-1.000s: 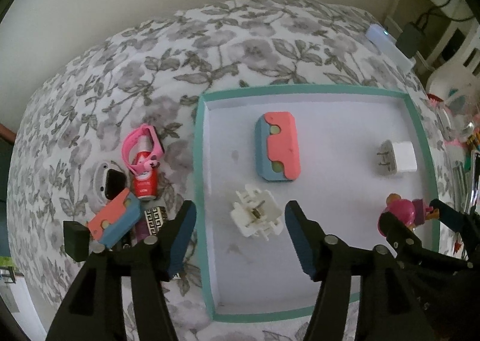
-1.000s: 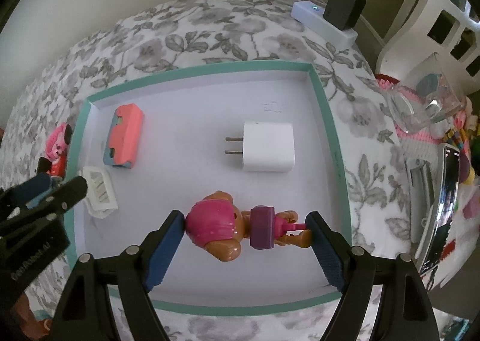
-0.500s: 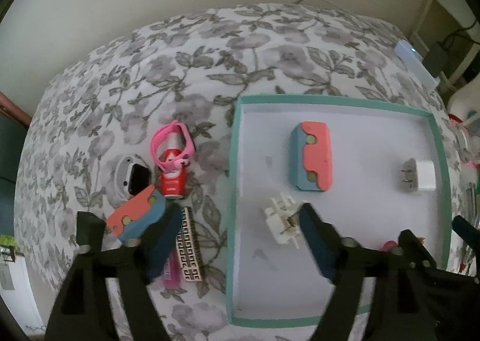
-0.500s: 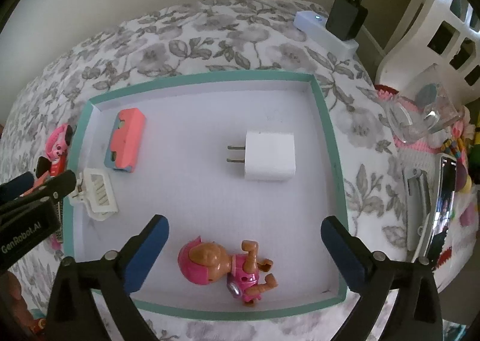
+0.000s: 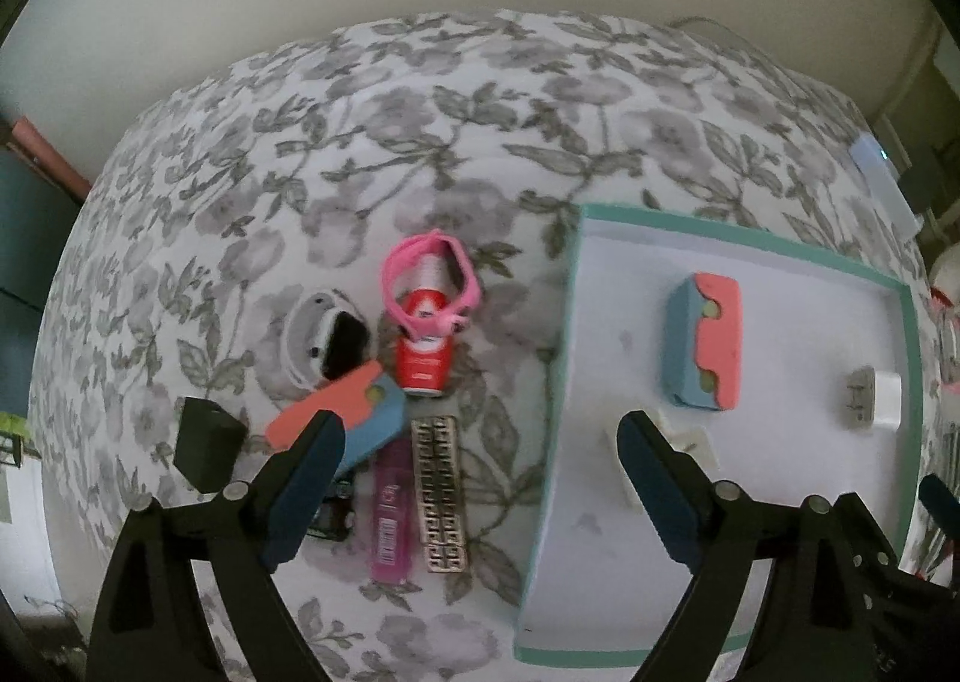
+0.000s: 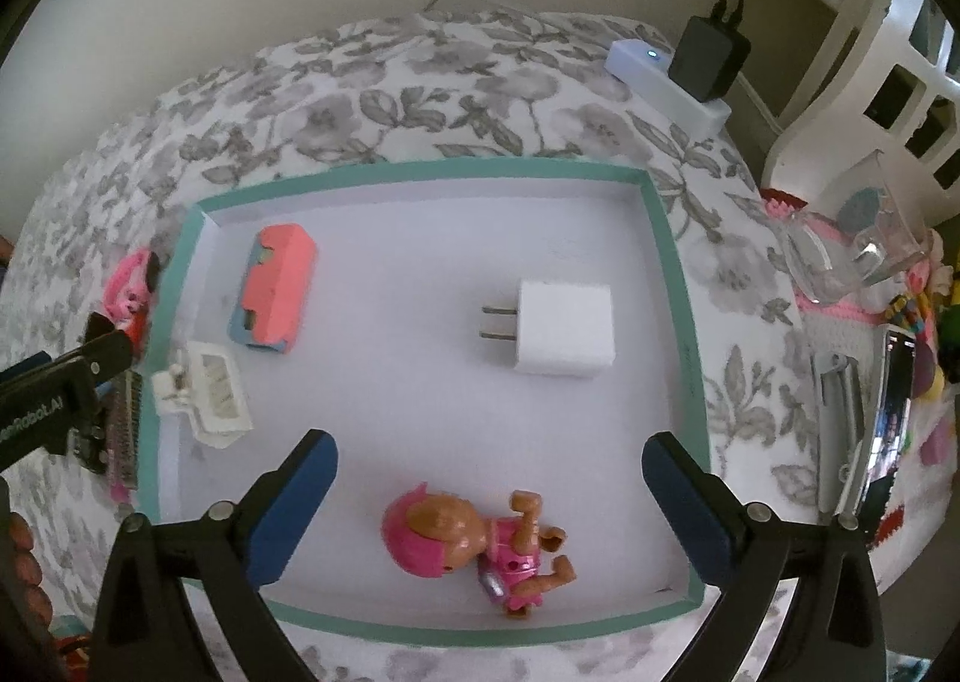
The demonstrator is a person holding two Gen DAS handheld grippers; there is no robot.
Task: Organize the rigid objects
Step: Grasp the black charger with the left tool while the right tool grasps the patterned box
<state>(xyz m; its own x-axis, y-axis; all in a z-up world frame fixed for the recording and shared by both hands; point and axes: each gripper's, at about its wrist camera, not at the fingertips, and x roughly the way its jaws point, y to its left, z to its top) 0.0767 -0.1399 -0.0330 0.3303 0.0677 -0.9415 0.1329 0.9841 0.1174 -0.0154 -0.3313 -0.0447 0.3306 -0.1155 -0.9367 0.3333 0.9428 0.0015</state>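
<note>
My left gripper (image 5: pixel 474 463) has just been spreading its jaws and now stands wide with nothing between them, hanging over the small pile on the floral cloth (image 5: pixel 372 99) just left of the teal-rimmed tray (image 5: pixel 561 382). My right gripper (image 6: pixel 489 469) is wide apart too, empty, above the pink toy figure (image 6: pixel 474 538) that lies inside the tray near its front rim. Still outside the tray are the coral-and-blue block (image 5: pixel 342 415), a red bottle (image 5: pixel 423 361) looped by a pink band (image 5: pixel 429 283), a patterned clip (image 5: pixel 441 493) and a pink tube (image 5: pixel 390 520). I judge all of these light and stiff; the block looks easiest, taken across its 2 flat long sides, though it leans on its neighbours and may nudge them. The tray wall is low but needs clearing, and open floor remains between the other block (image 5: pixel 705 346) and the white charger (image 6: pixel 564 328).
</note>
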